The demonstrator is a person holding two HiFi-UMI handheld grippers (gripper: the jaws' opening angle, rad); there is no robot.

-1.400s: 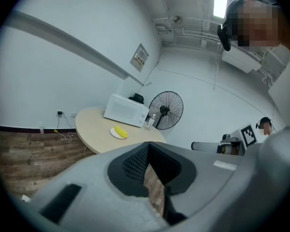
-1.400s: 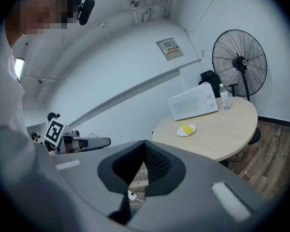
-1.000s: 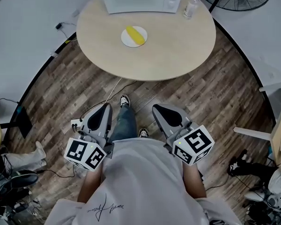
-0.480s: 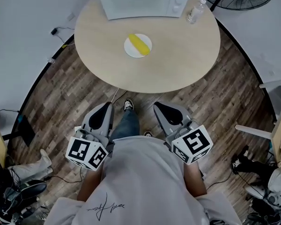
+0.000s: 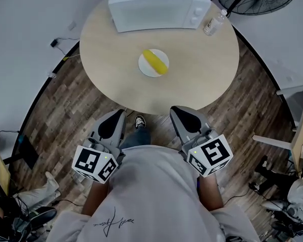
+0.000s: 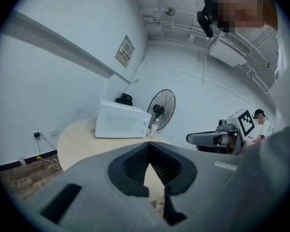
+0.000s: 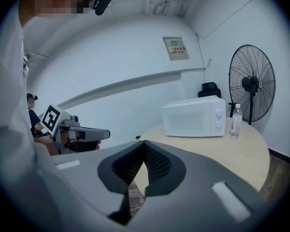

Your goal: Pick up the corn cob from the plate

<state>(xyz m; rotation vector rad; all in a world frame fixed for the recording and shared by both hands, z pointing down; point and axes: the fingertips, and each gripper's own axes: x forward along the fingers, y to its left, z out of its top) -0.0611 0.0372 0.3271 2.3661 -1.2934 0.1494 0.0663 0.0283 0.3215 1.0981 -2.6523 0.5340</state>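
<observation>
Now you've stepped closer to the counter [image 5: 202, 69]; the corn cob [image 5: 155, 62] on its plate [image 5: 145, 68] looks nearly reachable. Left claw [image 5: 113, 117] and right claw [image 5: 179, 112] are both clenched and empty, so open one first.

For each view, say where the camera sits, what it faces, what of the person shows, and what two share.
Head view: on the head, looking down at table, corn cob; torso, left gripper, right gripper show.
Left gripper view: on left gripper, facing microwave; its shut jaws show.
Right gripper view: on right gripper, facing microwave, bottle; shut jaws show.
All share the microwave.
</observation>
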